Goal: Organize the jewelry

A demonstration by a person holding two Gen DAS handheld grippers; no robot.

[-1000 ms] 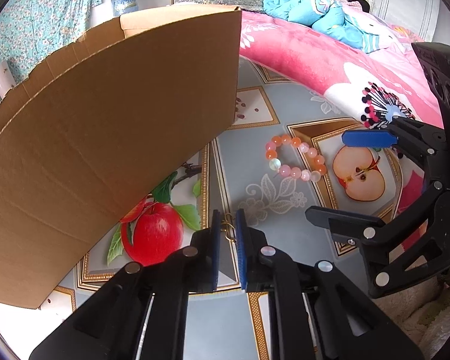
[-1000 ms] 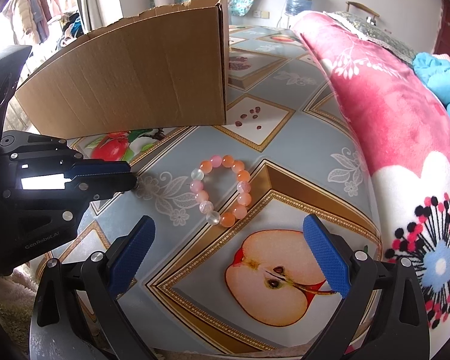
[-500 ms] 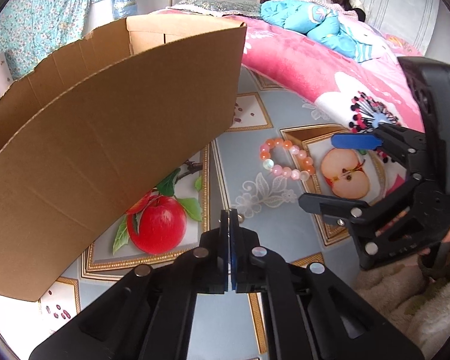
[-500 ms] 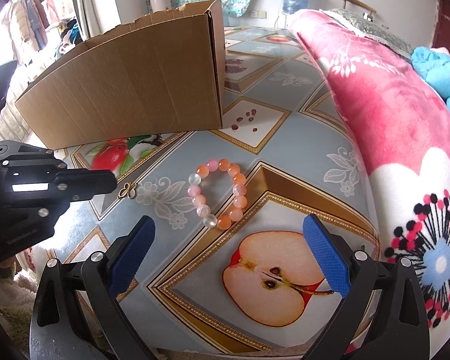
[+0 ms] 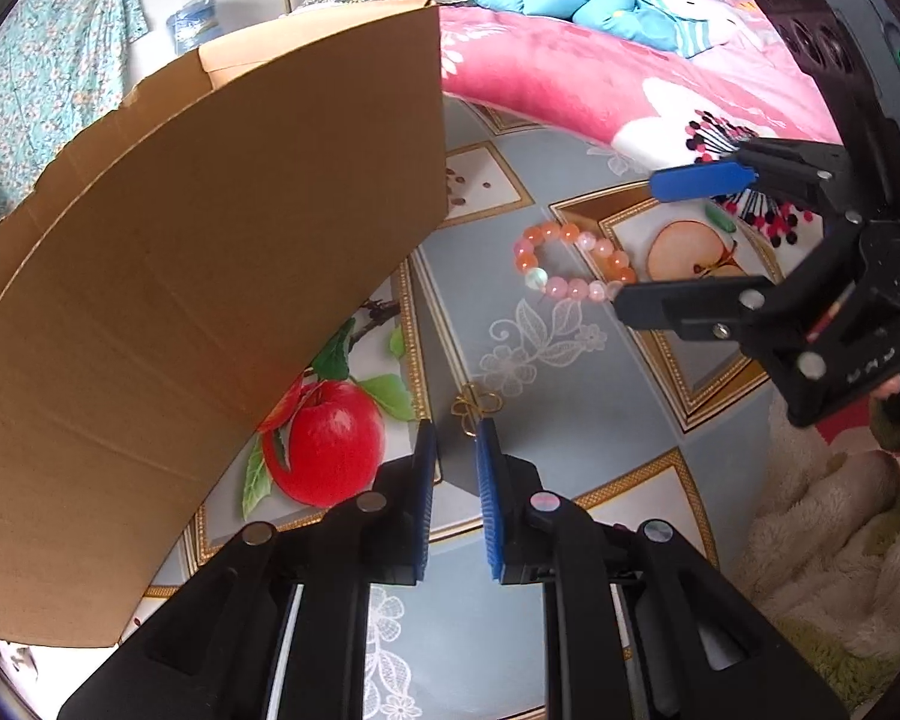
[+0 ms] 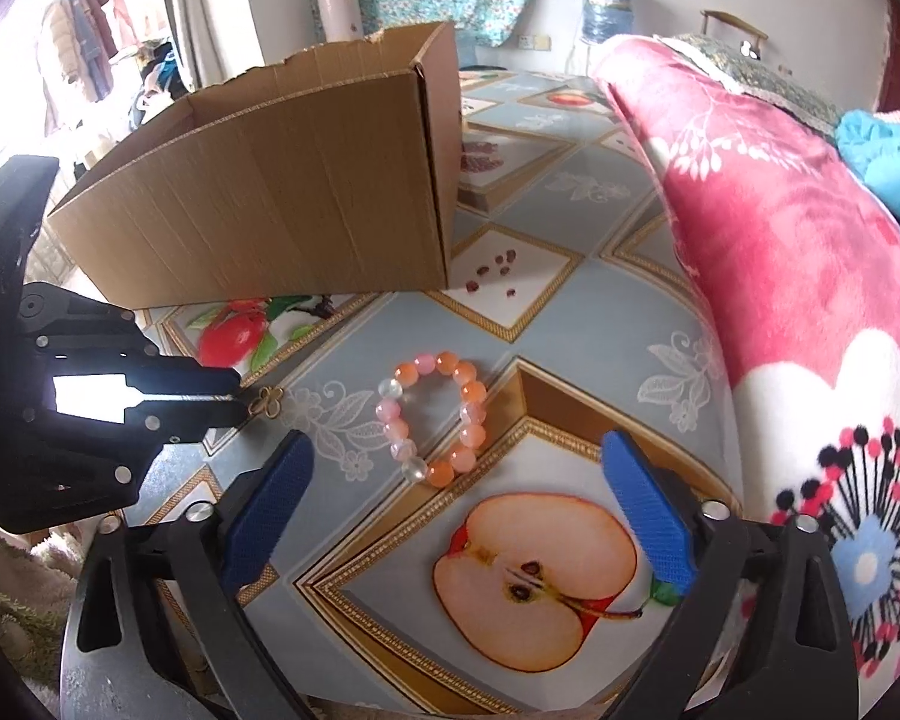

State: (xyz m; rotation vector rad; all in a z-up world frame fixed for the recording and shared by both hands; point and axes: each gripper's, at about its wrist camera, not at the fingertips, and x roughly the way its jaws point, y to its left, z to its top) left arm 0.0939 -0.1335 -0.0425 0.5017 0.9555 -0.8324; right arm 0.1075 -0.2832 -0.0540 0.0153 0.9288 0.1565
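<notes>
The left gripper [image 5: 456, 450] is hovering over a small gold clover-shaped trinket [image 5: 476, 407] lying on the fruit-printed blue-grey tablecloth [image 5: 546, 396]. Its blue-padded jaws have just been opening to a narrow gap, and the trinket is sitting just ahead of the fingertips, lying loose on the cloth. From the right wrist view, the same trinket [image 6: 268, 402] is resting right at the tips of that black gripper [image 6: 234, 402]. The right gripper [image 6: 450, 480] is standing wide apart with nothing between its pads, its jaws having just been closing a little. Just beyond it, a bracelet of glossy orange, pink and milky-white round beads [image 6: 435, 420] is lying in a loop beside the printed apple half. Farther back, an open brown cardboard box [image 6: 282, 210] is standing on the cloth, with a pink floral blanket [image 6: 780, 228] along the right.
</notes>
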